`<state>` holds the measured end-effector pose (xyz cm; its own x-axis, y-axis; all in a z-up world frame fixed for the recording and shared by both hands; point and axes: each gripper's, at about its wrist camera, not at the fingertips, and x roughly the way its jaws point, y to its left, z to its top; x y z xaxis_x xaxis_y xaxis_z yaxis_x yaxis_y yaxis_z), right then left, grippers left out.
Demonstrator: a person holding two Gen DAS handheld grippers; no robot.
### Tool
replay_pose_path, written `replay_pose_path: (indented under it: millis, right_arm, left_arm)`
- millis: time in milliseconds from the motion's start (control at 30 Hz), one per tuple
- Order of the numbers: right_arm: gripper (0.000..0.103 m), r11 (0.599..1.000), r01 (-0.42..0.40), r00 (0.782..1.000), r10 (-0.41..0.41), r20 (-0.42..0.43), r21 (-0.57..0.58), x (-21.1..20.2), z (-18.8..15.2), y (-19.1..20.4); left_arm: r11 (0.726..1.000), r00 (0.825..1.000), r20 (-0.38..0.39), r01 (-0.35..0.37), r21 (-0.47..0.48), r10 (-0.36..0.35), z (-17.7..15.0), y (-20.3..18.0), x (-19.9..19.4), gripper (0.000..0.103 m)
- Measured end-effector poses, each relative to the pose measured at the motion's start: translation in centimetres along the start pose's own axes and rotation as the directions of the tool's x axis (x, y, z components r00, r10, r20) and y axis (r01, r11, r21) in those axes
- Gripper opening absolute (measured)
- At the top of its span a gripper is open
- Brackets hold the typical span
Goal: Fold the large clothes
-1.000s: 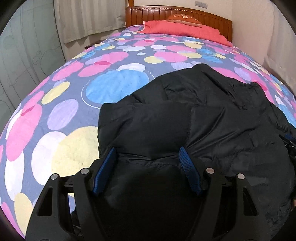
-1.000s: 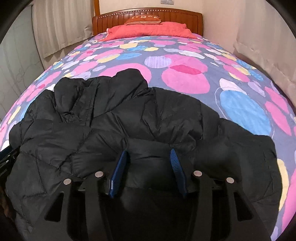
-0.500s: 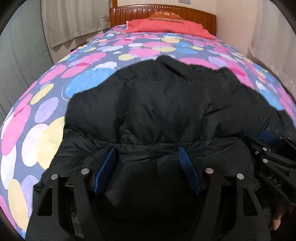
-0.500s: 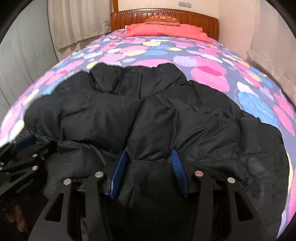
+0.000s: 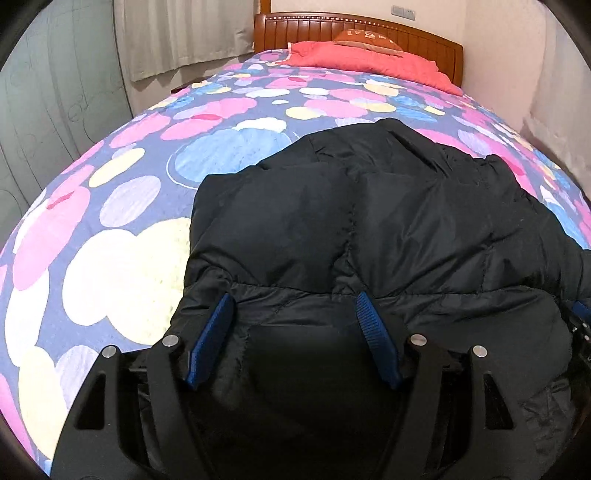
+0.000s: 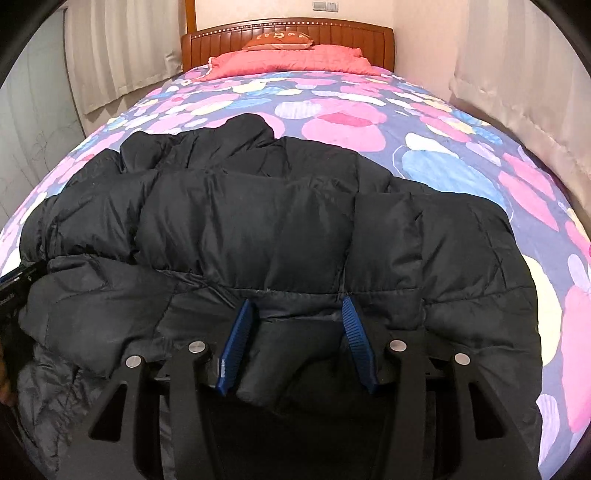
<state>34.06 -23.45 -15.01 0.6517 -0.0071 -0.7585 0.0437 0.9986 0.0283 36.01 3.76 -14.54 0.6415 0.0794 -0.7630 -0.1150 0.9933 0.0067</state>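
A black puffer jacket [image 5: 369, 221] lies spread over the near part of the bed, its upper layer doubled over the hem. My left gripper [image 5: 294, 298] is shut on a thick bunch of the jacket's near edge, which bulges between the blue pads. My right gripper [image 6: 296, 302] is shut on another roll of the jacket [image 6: 258, 221] at the near edge. The right gripper's tip [image 5: 580, 325] shows at the right border of the left wrist view. The left gripper's body [image 6: 14, 288] shows at the left border of the right wrist view.
The bed carries a quilt with pink, blue and yellow circles [image 5: 122, 266]. A red pillow [image 6: 288, 61] and a wooden headboard [image 6: 288, 31] stand at the far end. Curtains [image 5: 177, 33] hang to the left and a wall [image 6: 517, 92] runs along the right.
Both grippers shifted sideways with the jacket's edge in them. Half a second ago they stood closer together; now each shows only at the other view's border.
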Motion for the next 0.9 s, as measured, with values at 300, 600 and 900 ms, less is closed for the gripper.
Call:
replay_pose_path:
  millis: [300,600,900]
  right_arm:
    - [0.055,1.000,-0.006,1.000,0.005,0.026,0.025,-2.3,-0.1,-0.6]
    - [0.060,0.999,0.018,0.999,-0.020,0.048,0.034,-7.9,-3.5,-1.7]
    - [0.069,0.993,0.080,0.996,-0.082,0.023,0.082,-12.7,-9.9,-5.4]
  left_arm:
    - [1.000,0.999,0.029,0.016,-0.002,-0.016,-1.4,1.7,-4.0,0.070]
    - [0.993,0.999,0.036,0.019,-0.116,-0.015,-6.6,6.8,-10.2,0.075]
    - [0.956,1.000,-0.017,-0.021,-0.292,0.017,-13.6,12.9,-15.1,0.076]
